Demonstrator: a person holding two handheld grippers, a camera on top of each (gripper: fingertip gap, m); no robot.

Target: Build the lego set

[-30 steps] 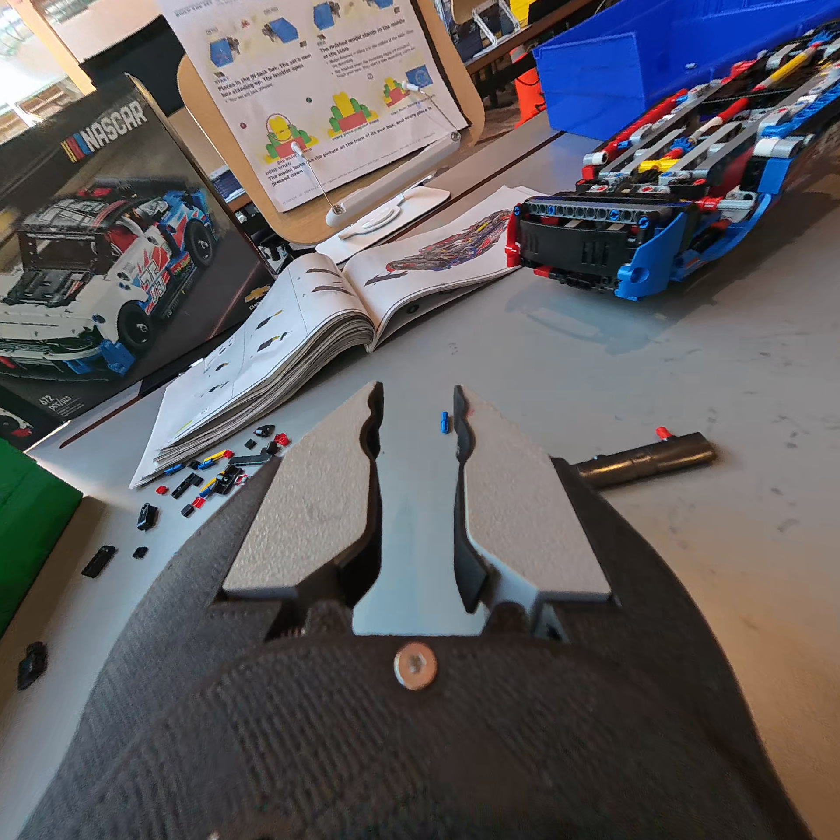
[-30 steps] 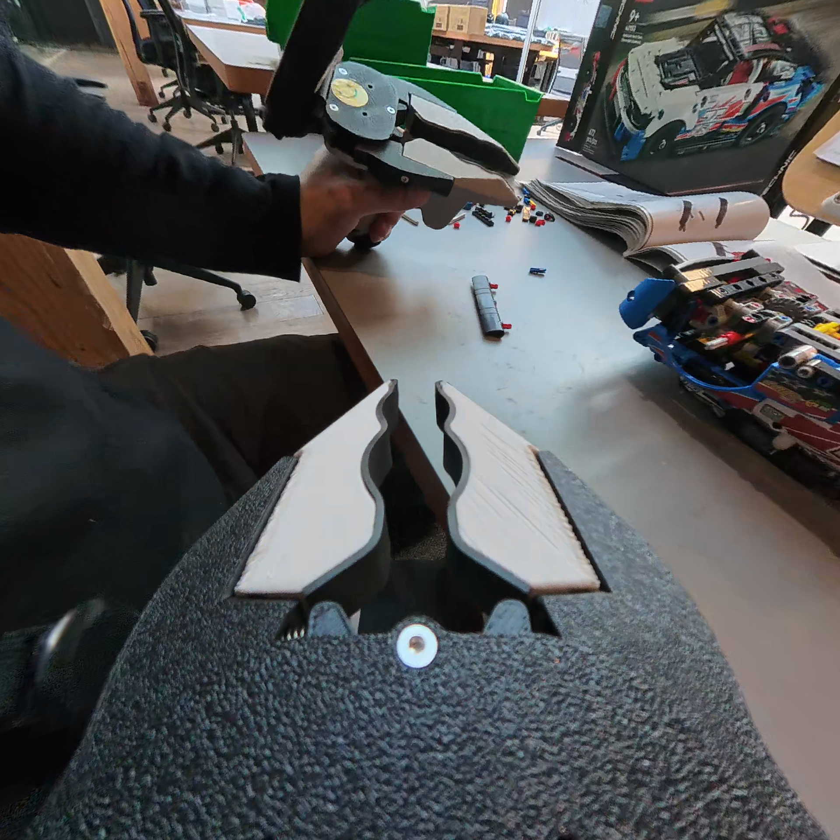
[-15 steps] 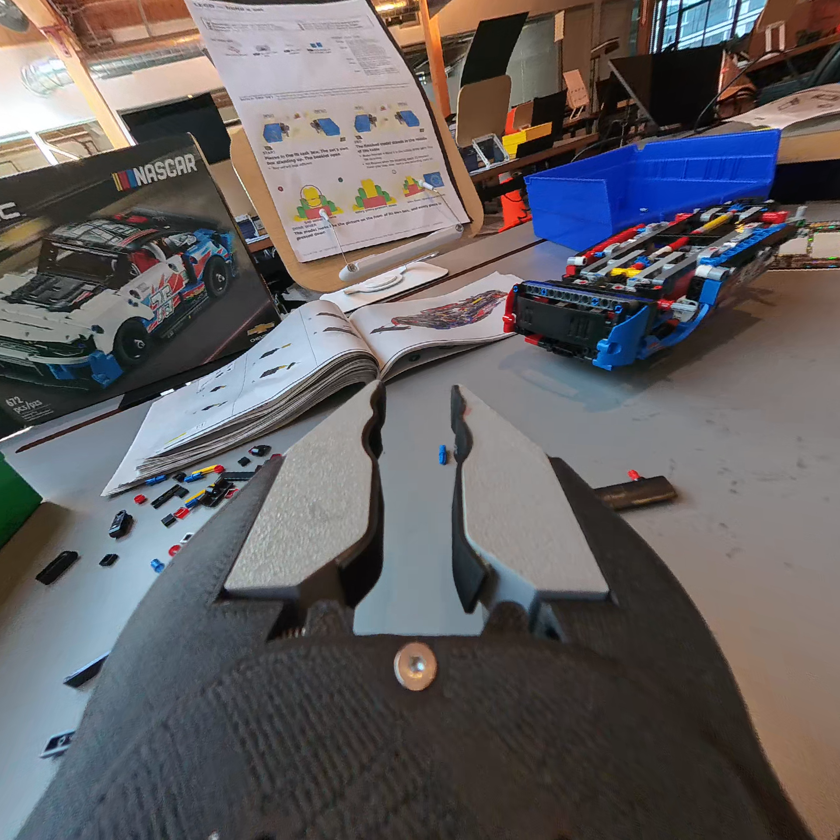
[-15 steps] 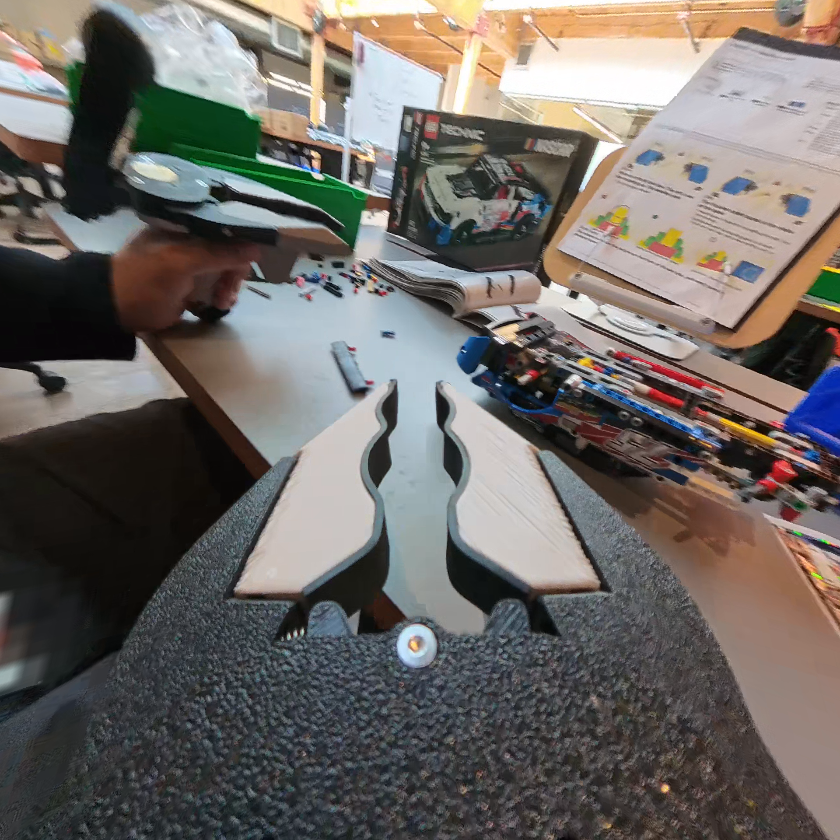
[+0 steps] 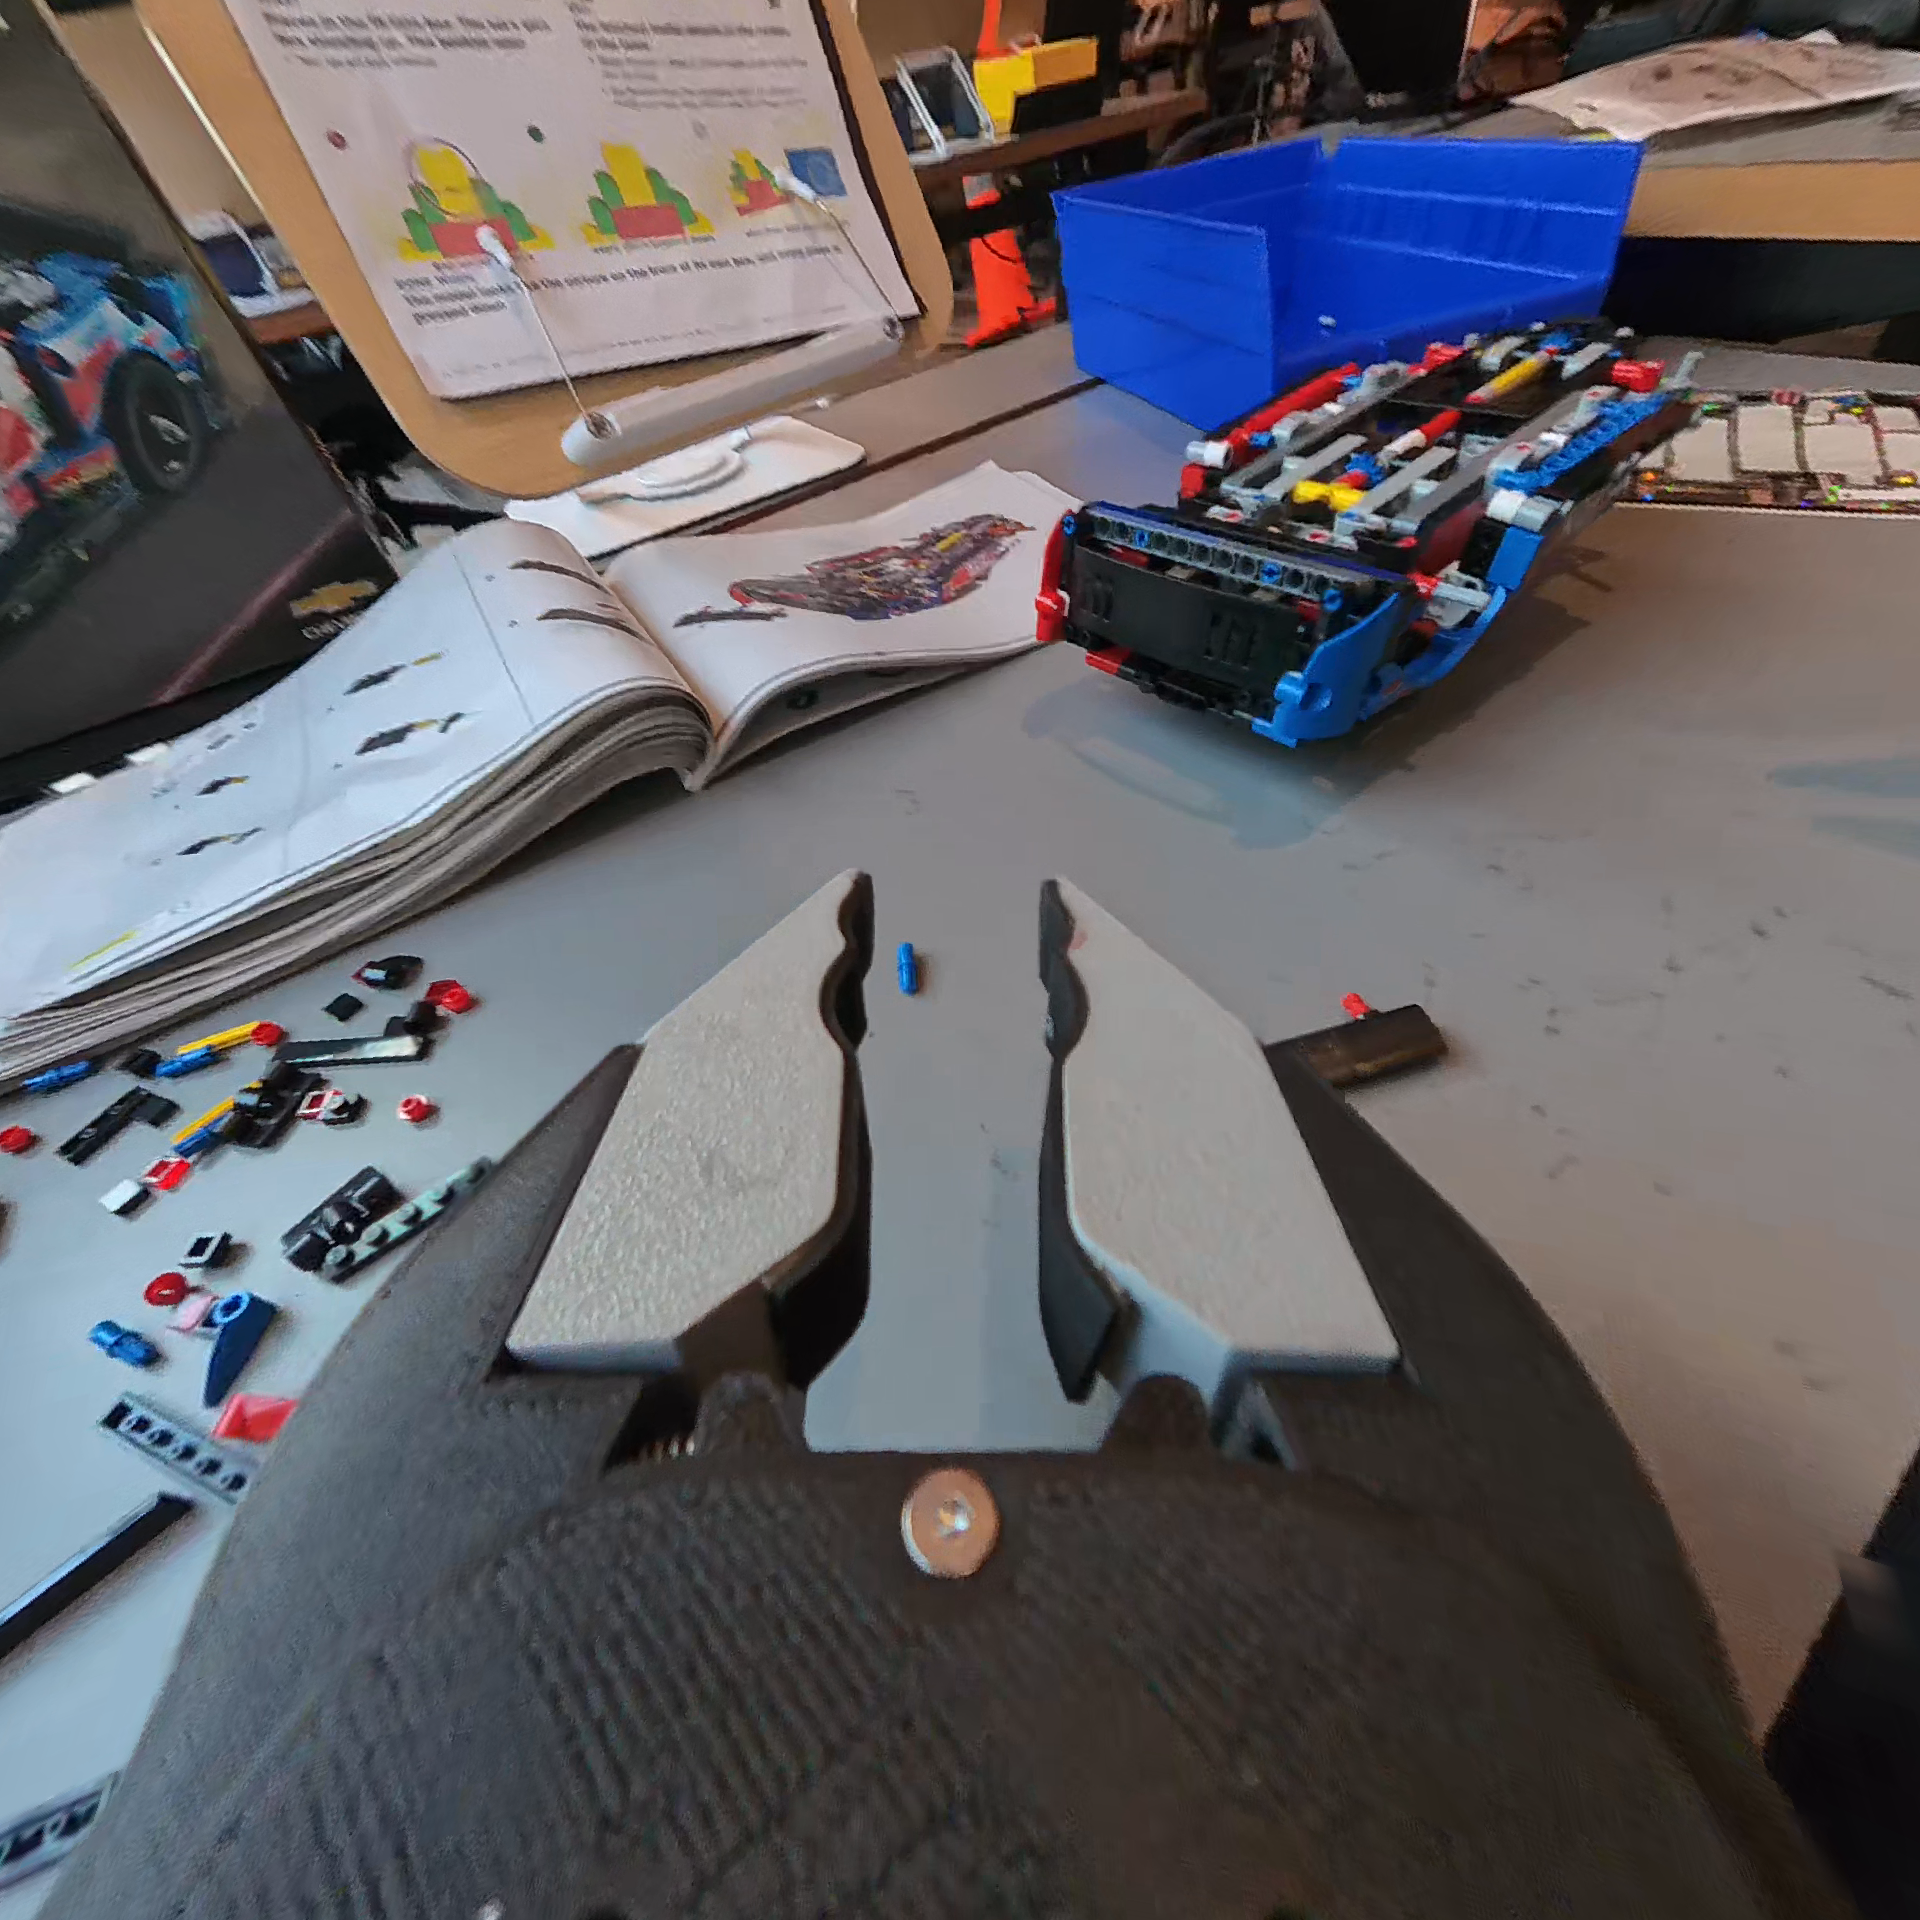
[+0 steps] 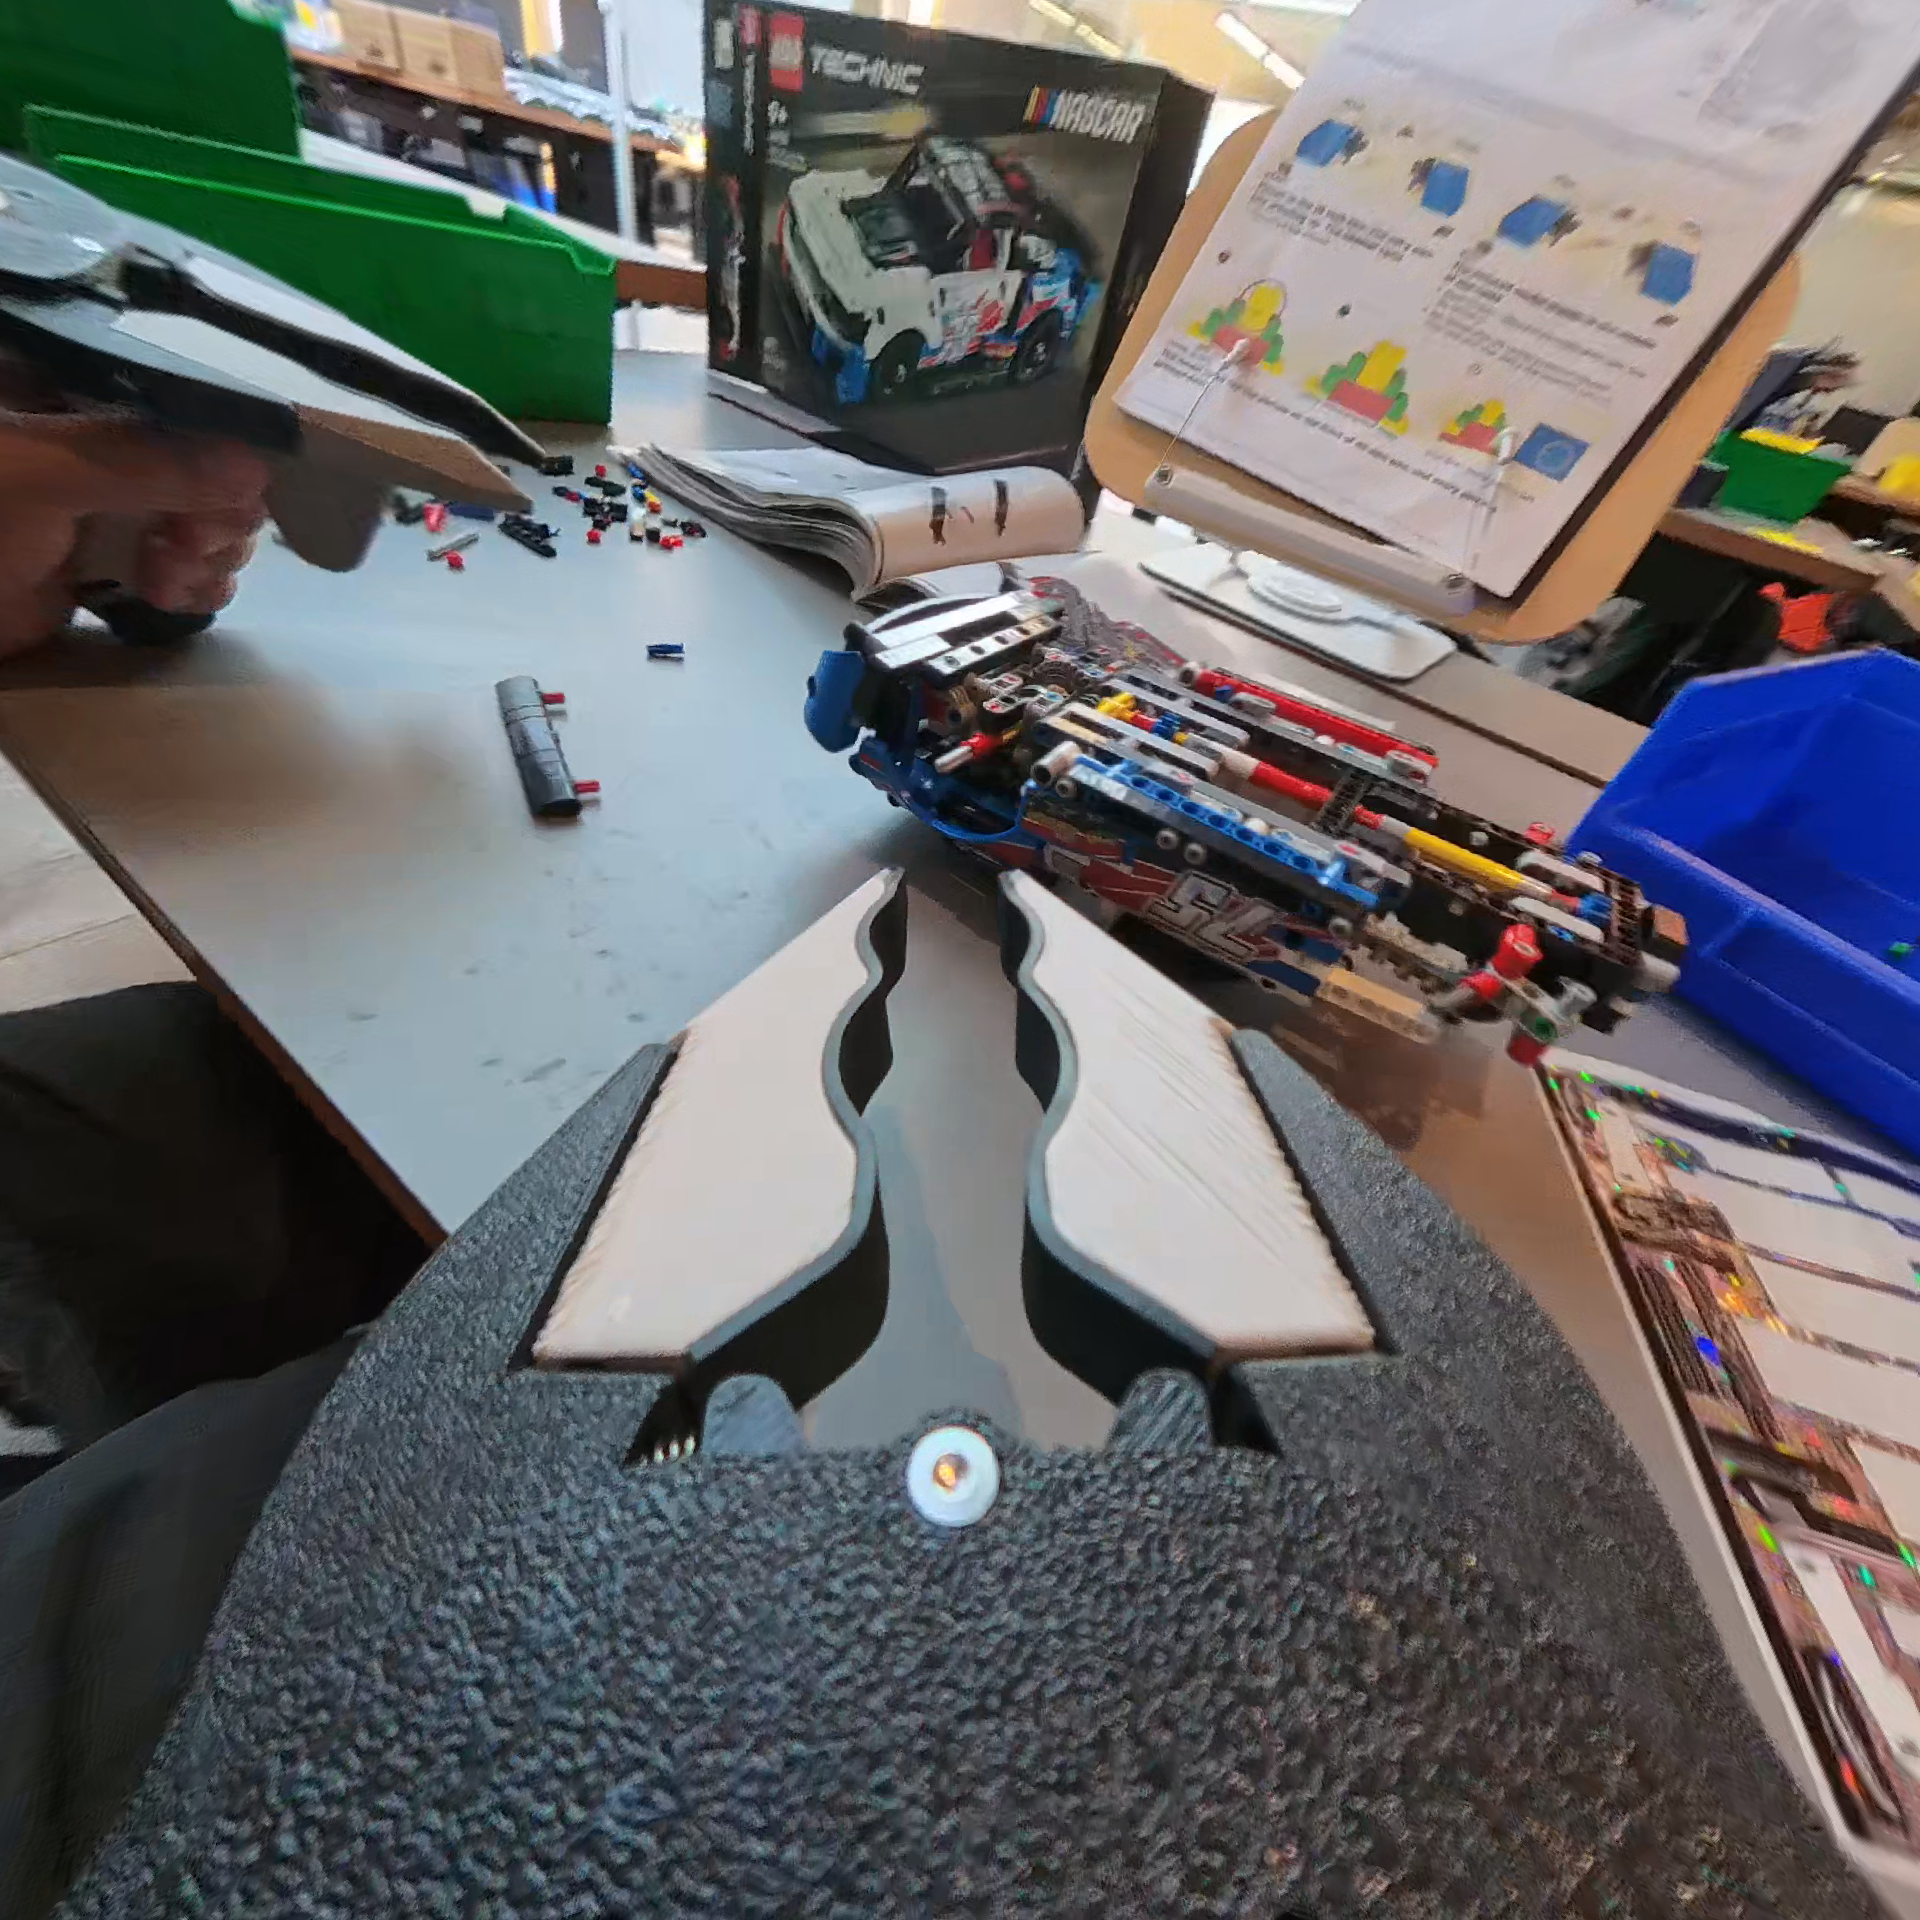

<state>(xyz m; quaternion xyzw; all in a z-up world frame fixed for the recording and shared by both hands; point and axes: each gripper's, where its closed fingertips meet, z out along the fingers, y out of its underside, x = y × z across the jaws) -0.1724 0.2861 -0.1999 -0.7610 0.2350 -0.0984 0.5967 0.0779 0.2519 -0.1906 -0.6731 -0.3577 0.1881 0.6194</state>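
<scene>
Grey table (image 5: 1558, 1039): part-built car model (image 6: 1195, 821) centre, open manual (image 5: 520, 707), loose pieces (image 5: 260, 1101) left. Blue pin (image 5: 906, 968) lies between left gripper (image 5: 951, 904) fingers, parted, empty. Right gripper (image 6: 948, 894): narrowly parted, empty.

One half-built blue, black and red lego car chassis (image 5: 1340, 582), one open instruction booklet (image 5: 499, 707), one black set box with a race car picture (image 6: 935, 249), one blue plastic bin (image 5: 1340, 249), one black cylindrical lego assembly (image 6: 538, 743), two green bins (image 6: 343, 260). Loose small pieces (image 5: 239, 1122): too many to count.
</scene>
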